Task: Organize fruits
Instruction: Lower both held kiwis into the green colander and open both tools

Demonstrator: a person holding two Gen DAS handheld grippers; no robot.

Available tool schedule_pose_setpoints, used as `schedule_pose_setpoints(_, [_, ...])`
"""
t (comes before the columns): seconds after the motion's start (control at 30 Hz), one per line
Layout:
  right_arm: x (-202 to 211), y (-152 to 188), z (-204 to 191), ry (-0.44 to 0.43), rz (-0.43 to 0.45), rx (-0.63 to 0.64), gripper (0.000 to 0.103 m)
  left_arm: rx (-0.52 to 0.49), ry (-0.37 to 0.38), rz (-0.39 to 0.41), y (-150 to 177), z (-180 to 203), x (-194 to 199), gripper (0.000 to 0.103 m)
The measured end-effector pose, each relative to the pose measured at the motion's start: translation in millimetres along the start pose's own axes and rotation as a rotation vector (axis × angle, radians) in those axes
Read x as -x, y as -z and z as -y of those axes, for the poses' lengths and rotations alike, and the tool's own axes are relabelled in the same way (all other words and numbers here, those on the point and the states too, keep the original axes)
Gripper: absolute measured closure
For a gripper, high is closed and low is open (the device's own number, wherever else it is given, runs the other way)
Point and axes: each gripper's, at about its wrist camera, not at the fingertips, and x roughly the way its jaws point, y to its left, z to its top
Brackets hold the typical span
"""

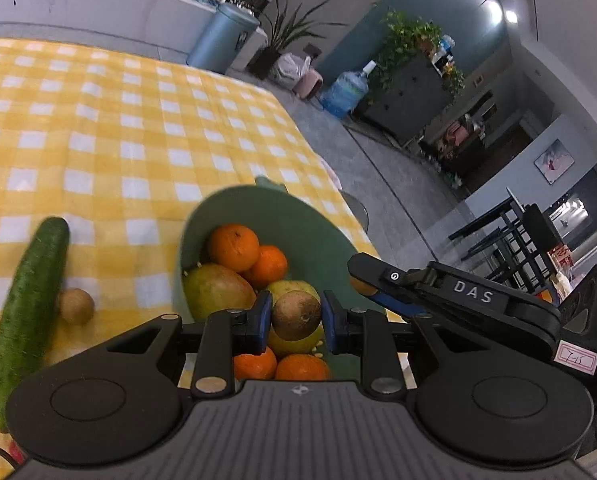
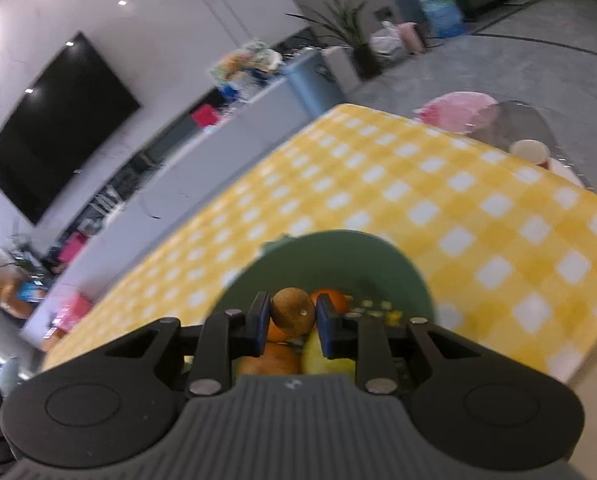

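A green bowl point(image 1: 298, 220) on the yellow checked tablecloth holds several oranges point(image 1: 234, 246), a mango point(image 1: 216, 290) and a yellow-green fruit. My left gripper point(image 1: 295, 316) is shut on a brown kiwi point(image 1: 296, 314) held just above the bowl's fruit. In the right wrist view the same bowl point(image 2: 350, 256) lies below my right gripper point(image 2: 292, 317), which is shut on another brown kiwi point(image 2: 292, 312) over the bowl. The right gripper's black arm point(image 1: 450, 300) shows at the bowl's right side in the left wrist view.
A cucumber point(image 1: 28, 304) and a loose kiwi point(image 1: 76, 306) lie on the cloth left of the bowl. The table's right edge point(image 1: 338, 184) drops to the floor. A pink plate point(image 2: 454, 114) and a cup point(image 2: 530, 152) sit on a glass table beyond the cloth.
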Motion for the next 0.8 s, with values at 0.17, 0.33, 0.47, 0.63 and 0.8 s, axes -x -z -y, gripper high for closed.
schedule_pose_setpoints(0.17, [-2, 3, 10, 0.063, 0.008, -0.015, 0.081, -0.009, 0.016, -0.034, 3, 8, -13, 0.074])
schedule_pose_setpoints(0.33, [-6, 8, 10, 0.057, 0.042, -0.019, 0.073, -0.015, 0.018, -0.047, 4, 14, -22, 0.074])
schedule_pose_setpoints(0.47, [-4, 6, 15, 0.042, 0.063, -0.043, 0.073, -0.009, 0.044, -0.070, 9, 19, -31, 0.074])
schedule_pose_setpoints(0.63, [4, 3, 25, 0.035, 0.097, -0.090, 0.066, -0.007, 0.074, -0.117, 12, 27, -48, 0.075])
schedule_pose_setpoints(0.8, [1, 2, 27, 0.036, 0.088, -0.093, 0.066, -0.019, 0.099, -0.131, 15, 33, -60, 0.074])
